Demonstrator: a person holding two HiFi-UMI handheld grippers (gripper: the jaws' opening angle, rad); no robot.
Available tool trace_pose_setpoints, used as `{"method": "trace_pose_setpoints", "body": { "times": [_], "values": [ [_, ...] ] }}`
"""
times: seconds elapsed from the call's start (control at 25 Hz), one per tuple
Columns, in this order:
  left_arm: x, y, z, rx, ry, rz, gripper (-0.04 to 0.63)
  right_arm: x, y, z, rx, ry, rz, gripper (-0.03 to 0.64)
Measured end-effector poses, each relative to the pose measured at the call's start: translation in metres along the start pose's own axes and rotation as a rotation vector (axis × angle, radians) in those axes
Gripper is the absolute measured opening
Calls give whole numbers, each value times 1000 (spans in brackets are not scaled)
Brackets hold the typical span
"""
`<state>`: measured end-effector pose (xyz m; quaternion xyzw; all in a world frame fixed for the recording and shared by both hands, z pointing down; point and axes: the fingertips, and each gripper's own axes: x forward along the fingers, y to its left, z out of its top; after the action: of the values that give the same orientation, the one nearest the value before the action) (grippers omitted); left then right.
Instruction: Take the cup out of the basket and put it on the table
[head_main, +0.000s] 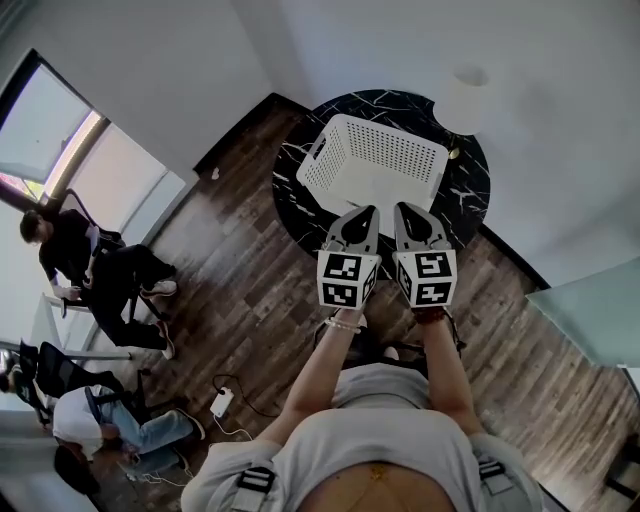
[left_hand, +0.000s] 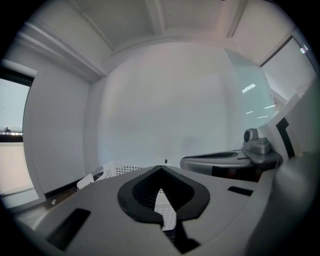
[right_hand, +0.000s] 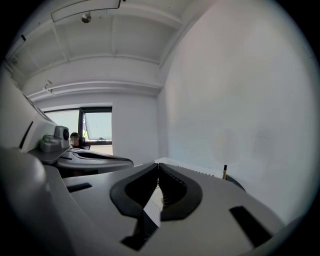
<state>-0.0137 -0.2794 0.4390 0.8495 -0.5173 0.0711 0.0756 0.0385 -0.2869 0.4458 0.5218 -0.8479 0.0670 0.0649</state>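
Black marble-look round tabletop (head_main: 468, 190) on a wood-plank floor (head_main: 250, 290), tucked into a corner of plain white walls, that's our whole stage.

So, the cup: honestly we can't make it out in any of our views. What we see of the inside of the white perforated basket (head_main: 385, 150) just reads as white. The basket itself sits flat on the tabletop, a bit left of the middle, with one long wall facing us.

We've got both tongs side by side on our side of the basket, pointing at that near wall. From the head view the tips line up over the basket's near edge; whether they touch it, we can't tell. The left tongs (head_main: 371, 210) are pinched together at the tip with nothing in them. In the left gripper view only a sliver of the white basket shows through the slot behind the tip. The right tongs (head_main: 401, 208) are the same deal: jaws together, empty, and the right gripper view shows the basket's rim just past them. Each gripper view also catches the other tongs alongside.

Going further out, a white lamp (head_main: 468, 98) on a thin brass stem stands at the far right edge of the tabletop, beside the basket. Way off to the left there's a window (head_main: 45, 130). A person in dark clothes (head_main: 85, 260) sits near it. Another person in a light top (head_main: 95, 420) sits lower in the frame, with a white power strip (head_main: 221, 403) and its cable on the floor between them and us.
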Motion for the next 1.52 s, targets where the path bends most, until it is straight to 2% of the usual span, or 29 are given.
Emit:
{"method": "trace_pose_setpoints", "body": {
  "times": [0.88,1.52],
  "values": [
    [58,67,5,-5,12,-153,6,78,-5,2,20,27,-162,9],
    [77,80,0,-8,37,-203,6,97,-12,-4,38,51,-213,9]
  ]
}}
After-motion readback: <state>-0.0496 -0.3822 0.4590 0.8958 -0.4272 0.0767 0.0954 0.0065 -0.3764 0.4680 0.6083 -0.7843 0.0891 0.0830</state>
